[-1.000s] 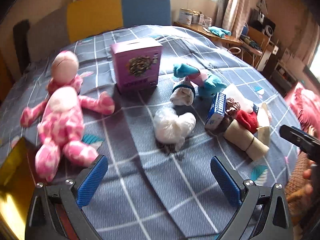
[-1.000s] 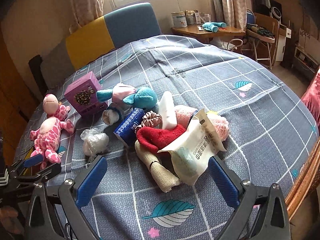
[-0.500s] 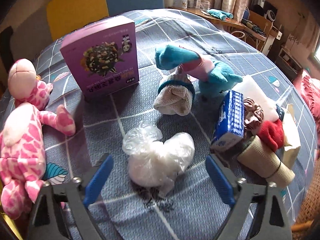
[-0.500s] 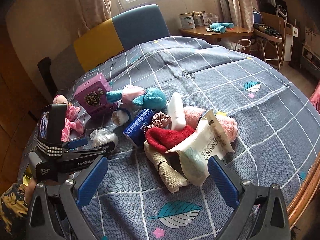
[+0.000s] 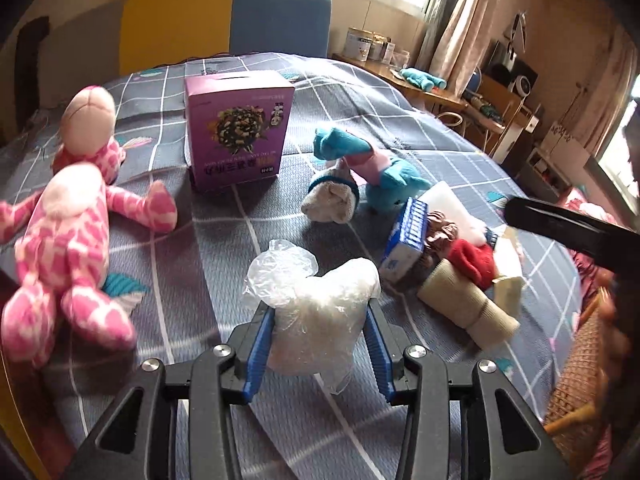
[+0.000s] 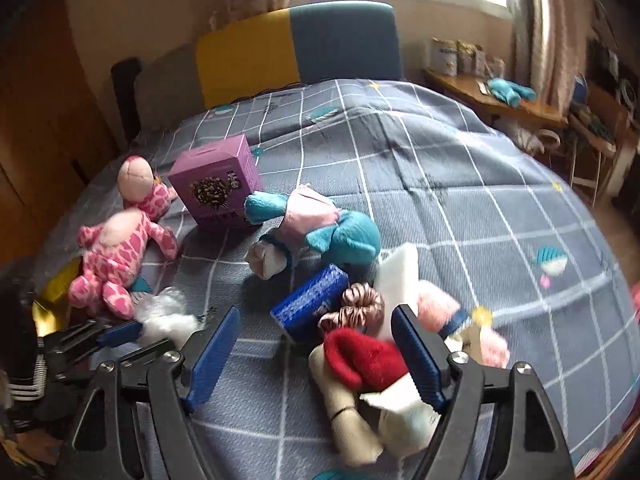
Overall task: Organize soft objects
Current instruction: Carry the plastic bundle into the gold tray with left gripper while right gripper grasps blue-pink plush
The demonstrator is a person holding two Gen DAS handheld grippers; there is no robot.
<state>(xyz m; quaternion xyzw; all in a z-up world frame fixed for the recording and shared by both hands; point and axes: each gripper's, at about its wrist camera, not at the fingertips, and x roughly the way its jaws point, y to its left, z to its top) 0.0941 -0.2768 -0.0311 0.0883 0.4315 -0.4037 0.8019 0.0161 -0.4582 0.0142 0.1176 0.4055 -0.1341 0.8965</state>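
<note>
Left tool (image 5: 318, 322) pinches plastic bag (image 5: 316, 312); right tool (image 6: 316, 344), seemingly empty, gapes.

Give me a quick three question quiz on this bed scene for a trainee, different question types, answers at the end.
1. True or false: the left claw is closed on the plastic bag.
2. Multiple choice: the purple box is A) lying flat, B) standing, print upside down, C) inside the bag.
3. Fill in: the right claw is open, with nothing held, above the ____ mitten.

Key: 1 true. 2 B. 3 red.
</note>
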